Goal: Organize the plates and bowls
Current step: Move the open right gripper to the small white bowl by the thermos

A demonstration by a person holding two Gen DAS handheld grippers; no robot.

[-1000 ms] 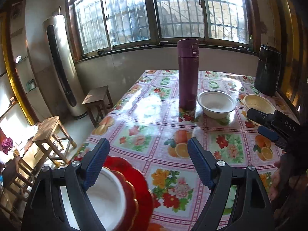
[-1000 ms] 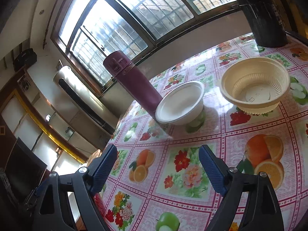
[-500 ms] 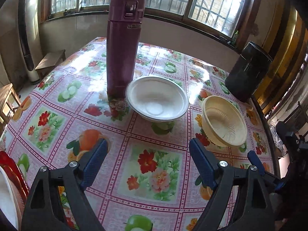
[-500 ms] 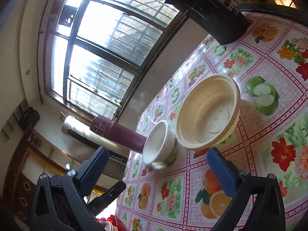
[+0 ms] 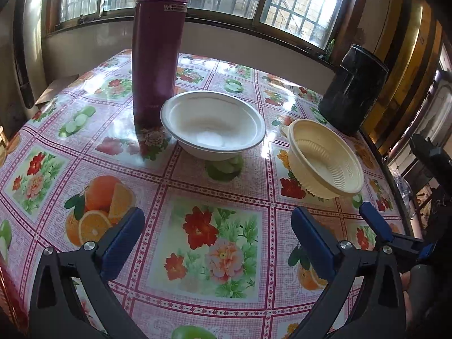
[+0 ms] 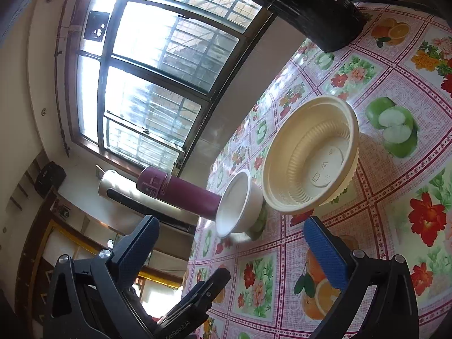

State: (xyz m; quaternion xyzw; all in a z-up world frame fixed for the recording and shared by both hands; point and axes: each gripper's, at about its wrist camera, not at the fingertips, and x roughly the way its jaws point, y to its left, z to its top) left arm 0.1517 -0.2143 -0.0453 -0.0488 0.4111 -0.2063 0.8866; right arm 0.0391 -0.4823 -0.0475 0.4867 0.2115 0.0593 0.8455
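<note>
White bowl and cream bowl lay apart, unstacked; left gripper and right gripper just spread wide, holding nothing.

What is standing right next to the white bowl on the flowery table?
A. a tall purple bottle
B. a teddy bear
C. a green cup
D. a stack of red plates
A: the tall purple bottle stands upright just behind and beside the white bowl, while the cream bowl sits apart on its other side.
</note>
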